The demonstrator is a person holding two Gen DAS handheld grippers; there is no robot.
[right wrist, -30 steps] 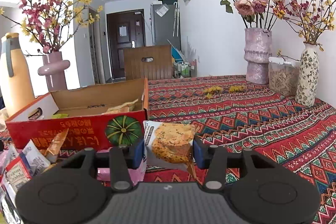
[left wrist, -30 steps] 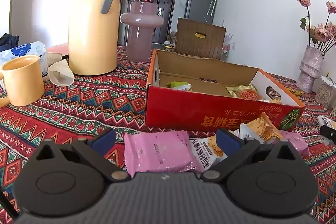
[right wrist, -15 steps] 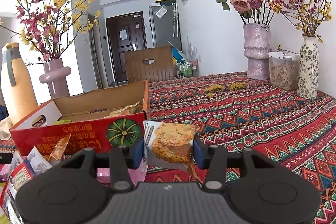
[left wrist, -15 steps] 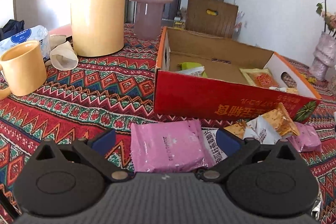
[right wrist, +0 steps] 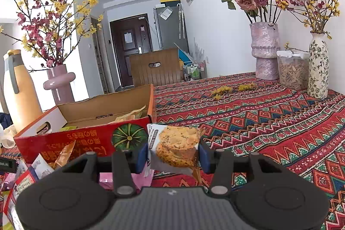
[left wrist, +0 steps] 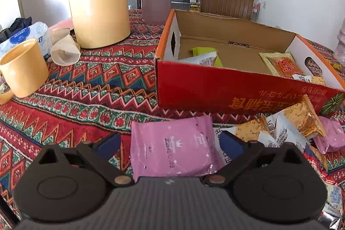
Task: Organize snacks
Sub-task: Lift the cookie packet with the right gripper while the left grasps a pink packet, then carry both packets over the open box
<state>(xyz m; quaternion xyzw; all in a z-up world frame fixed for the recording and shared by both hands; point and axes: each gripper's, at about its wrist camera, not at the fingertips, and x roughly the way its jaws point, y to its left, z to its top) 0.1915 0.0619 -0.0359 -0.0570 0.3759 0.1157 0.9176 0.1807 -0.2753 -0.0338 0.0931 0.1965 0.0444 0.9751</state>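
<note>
While the left gripper (left wrist: 168,142) hangs spread wide over a pink packet (left wrist: 172,149) lying flat just in front of the red box (left wrist: 215,87), the right gripper (right wrist: 173,155) pinches a cookie packet (right wrist: 174,148) upright beside the box's pumpkin corner. More loose snacks (left wrist: 286,124) crowd the box's front wall.

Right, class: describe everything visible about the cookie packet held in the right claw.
The cookie packet is a small plastic wrapper, white with dark print down its left side and a picture of golden cookies. The right claw is shut on it, blue pads pressing both sides, holding it upright above the patterned tablecloth, beside the red cardboard box.
</note>
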